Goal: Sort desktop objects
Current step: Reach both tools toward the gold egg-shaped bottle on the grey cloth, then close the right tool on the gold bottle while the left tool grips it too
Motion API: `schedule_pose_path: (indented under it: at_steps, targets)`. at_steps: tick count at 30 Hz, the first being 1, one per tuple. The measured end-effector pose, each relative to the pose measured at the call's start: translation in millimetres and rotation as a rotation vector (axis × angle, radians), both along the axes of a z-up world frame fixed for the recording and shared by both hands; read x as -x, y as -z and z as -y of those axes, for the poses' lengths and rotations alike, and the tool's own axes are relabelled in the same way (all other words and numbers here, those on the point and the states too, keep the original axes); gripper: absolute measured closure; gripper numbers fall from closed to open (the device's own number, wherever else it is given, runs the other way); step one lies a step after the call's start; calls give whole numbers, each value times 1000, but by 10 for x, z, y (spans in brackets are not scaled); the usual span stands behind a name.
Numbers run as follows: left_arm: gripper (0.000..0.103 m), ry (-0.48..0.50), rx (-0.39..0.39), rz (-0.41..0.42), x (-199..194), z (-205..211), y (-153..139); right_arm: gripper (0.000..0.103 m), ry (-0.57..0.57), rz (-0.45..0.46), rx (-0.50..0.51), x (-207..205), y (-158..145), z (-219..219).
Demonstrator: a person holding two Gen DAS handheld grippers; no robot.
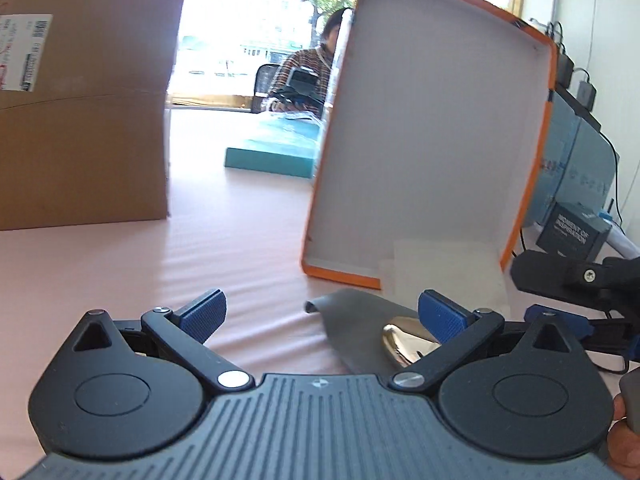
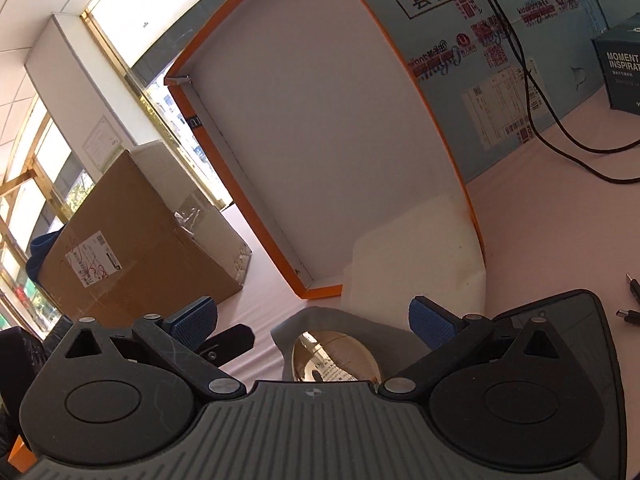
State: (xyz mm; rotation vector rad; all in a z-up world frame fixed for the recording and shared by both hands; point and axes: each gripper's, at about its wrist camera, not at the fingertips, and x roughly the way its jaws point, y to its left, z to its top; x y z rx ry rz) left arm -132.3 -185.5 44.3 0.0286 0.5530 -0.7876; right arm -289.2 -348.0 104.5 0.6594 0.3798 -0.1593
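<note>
L gripper (image 1: 322,316): jaws wide, empty; gold object (image 1: 404,342) by its right finger.
R gripper (image 2: 314,320): wide, empty; object just below.

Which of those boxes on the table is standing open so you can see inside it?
The orange-edged box, propped upright showing its white interior. The brown cardboard box, teal box and dark printed box all look closed.

A shiny mouse (image 1: 404,342) lies on a pouch (image 1: 352,320), before the upright lid (image 1: 432,128).
</note>
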Motion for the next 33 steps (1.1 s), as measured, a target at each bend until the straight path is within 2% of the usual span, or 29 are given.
schedule_pose_path:
  at_steps: [3,5,9,13,16,17,20,21,23,25,27,29,33]
  targets:
    - [0,86,-44,45,140,166,114,3,-29,-53,-22,0,56,73]
    - [0,125,-68,77,187,200,158,11,-81,-64,-58,-5,96,115]
    - [0,196,-37,35,152,222,196,18,-142,-135,-41,-122,153,92]
    - [0,234,-46,28,146,301,255,19,-159,-177,-54,-167,236,101]
    - [2,299,-49,4,148,366,245,19,-206,-190,-63,-240,275,69]
    - [6,302,-44,-3,139,383,253,20,-207,-196,-55,-264,277,64]
    - [8,314,-34,-56,70,421,276,20,-211,-182,-72,-269,288,84]
    - [14,327,-24,-79,43,426,294,20,-217,-181,-74,-274,288,85]
    - [15,333,-15,-88,39,436,309,21,-224,-184,-72,-296,291,83]
    - [15,326,-28,-52,69,451,309,27,-228,-189,-60,-313,292,75]
    - [15,310,-50,2,116,473,305,42,-228,-192,-59,-321,300,74]
    - [16,307,-57,39,144,459,308,51,-219,-191,-67,-296,319,111]
    - [17,305,-55,54,154,442,305,52,-219,-182,-69,-288,319,112]
